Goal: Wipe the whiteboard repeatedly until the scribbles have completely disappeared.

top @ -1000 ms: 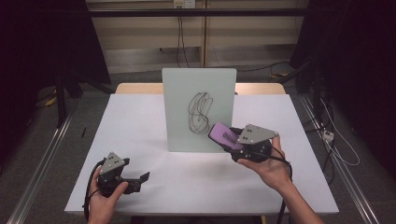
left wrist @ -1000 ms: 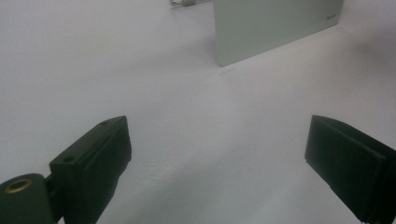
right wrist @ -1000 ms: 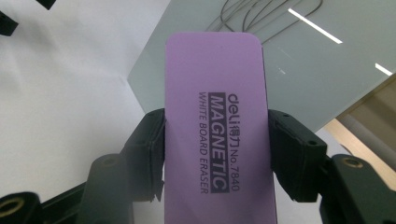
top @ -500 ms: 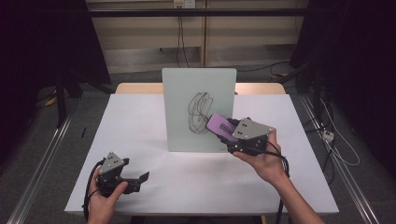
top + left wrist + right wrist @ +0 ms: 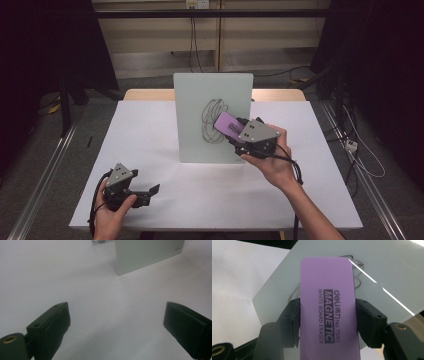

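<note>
Near the desk's (image 5: 165,125) front left corner, the left tongs (image 5: 150,192) rest spread wide, holding nothing. Farther in, the right tongs (image 5: 239,131) clamp a flat purple rectangular whiteboard eraser (image 5: 229,125) against the upright white scribbled board (image 5: 200,100) mid-desk.

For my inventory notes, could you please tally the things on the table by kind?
Whiteboard, standing upright with scribbles: 1
Purple eraser, clamped in the right hand-held gripper: 1
Total: 2
</note>
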### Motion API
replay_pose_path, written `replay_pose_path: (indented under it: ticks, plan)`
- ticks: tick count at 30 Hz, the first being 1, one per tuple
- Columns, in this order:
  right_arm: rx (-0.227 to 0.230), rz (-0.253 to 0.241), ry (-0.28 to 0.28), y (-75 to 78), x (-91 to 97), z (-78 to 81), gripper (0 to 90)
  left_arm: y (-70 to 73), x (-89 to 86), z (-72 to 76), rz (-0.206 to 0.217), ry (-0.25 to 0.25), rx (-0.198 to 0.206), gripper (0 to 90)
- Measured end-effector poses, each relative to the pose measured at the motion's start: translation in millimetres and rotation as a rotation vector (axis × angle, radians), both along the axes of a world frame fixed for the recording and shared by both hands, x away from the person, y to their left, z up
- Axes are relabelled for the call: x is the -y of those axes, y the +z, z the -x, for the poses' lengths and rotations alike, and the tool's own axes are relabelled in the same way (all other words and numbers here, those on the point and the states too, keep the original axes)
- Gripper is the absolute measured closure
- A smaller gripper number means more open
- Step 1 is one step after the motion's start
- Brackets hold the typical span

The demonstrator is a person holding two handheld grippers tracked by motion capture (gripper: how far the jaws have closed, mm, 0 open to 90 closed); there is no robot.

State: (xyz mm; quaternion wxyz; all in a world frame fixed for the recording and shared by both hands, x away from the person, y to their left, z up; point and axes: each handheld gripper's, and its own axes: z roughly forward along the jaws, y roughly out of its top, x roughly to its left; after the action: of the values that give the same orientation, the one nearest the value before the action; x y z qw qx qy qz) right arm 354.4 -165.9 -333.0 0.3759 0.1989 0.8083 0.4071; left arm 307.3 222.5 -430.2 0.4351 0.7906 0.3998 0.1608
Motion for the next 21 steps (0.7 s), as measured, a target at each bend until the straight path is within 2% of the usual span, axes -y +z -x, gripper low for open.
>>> replay_pose_path:
  ticks: [10, 13, 15, 21]
  plan:
    - [-0.003, -0.035, -0.008, 9.9, -8.4, -13.9, 41.3, 0.2, -0.2, 0.3, 0.006, -0.001, 0.0, 6.7]
    - [-0.008, -0.071, -0.011, 13.3, -8.8, -18.6, 41.3, 0.0, -0.3, -0.1, 0.003, 0.001, 0.0, 6.7]
    - [0.0, -0.078, -0.013, 15.6, -10.1, -21.5, 41.3, -0.1, -0.4, -0.3, -0.002, 0.0, 0.0, 6.7]
    - [0.015, -0.062, -0.015, 22.4, -16.4, -30.1, 41.3, 0.1, -0.9, -0.2, 0.002, 0.001, 0.001, 6.7]
